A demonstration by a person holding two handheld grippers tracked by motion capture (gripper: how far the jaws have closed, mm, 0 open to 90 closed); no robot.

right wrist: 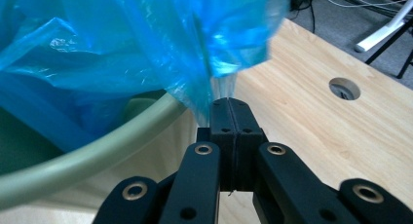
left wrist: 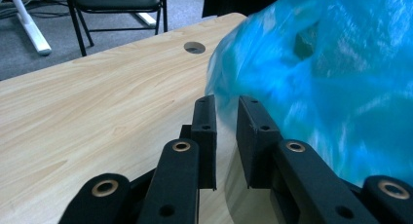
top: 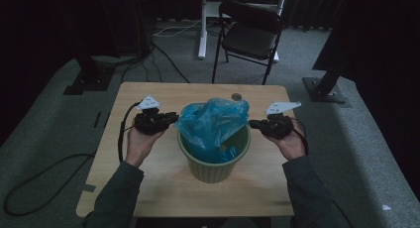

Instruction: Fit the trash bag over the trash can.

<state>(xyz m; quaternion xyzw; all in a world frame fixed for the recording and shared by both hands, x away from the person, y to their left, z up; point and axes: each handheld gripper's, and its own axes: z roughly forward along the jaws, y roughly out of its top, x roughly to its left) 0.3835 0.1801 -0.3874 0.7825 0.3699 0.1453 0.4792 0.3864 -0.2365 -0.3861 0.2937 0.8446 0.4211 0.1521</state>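
Observation:
A pale green bin (top: 213, 171) stands in the middle of the wooden table (top: 148, 183), with a blue plastic bag (top: 213, 121) bunched up out of its mouth. My left gripper (top: 173, 118) is at the bag's left side. In the left gripper view its jaws (left wrist: 226, 107) stand a little apart, and the bag (left wrist: 331, 87) has a thin edge at the gap without being pinched. My right gripper (top: 252, 123) is at the bag's right side. In the right gripper view that gripper (right wrist: 230, 104) is shut on a pulled-out edge of the bag (right wrist: 146, 39), just outside the bin's rim (right wrist: 97, 153).
A round cable hole (top: 236, 96) is in the table behind the bin. A black folding chair (top: 250, 34) and a white stand leg (top: 202, 39) are on the carpet beyond the table. Cables lie on the floor at the left.

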